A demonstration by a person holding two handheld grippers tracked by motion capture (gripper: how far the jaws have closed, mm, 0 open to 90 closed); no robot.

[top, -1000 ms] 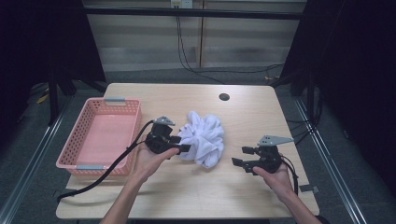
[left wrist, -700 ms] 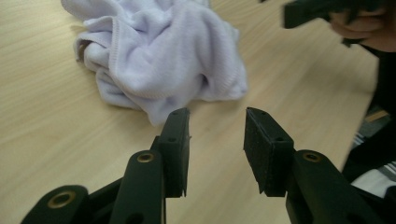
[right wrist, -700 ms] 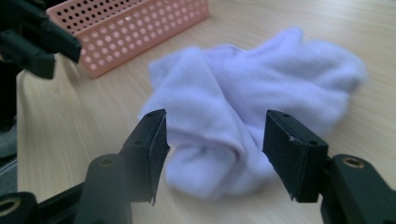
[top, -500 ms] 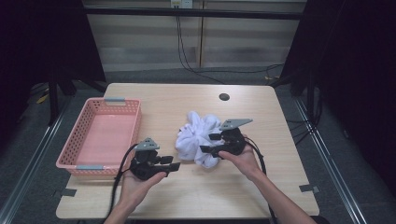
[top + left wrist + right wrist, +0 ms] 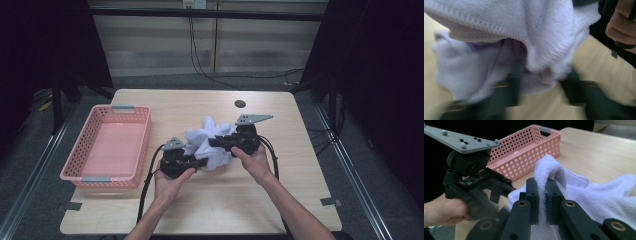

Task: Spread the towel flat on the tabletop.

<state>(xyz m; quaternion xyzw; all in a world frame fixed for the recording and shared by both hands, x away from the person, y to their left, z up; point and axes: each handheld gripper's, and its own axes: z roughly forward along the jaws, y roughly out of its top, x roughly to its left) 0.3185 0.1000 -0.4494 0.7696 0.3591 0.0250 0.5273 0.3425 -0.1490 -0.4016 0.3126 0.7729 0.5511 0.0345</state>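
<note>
Left gripper view is blurred: the left claw (image 5: 541, 95) has just been closing around a fold of the towel (image 5: 210, 145). Beside the basket (image 5: 107, 145) on the worktop (image 5: 300, 200), the right claw (image 5: 542, 197) pinches the towel.

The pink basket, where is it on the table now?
In the high view the pink basket stands at the table's left edge, left of the white towel, apart from it.

Black tongs (image 5: 541, 195), grey three-cornered plates
</note>
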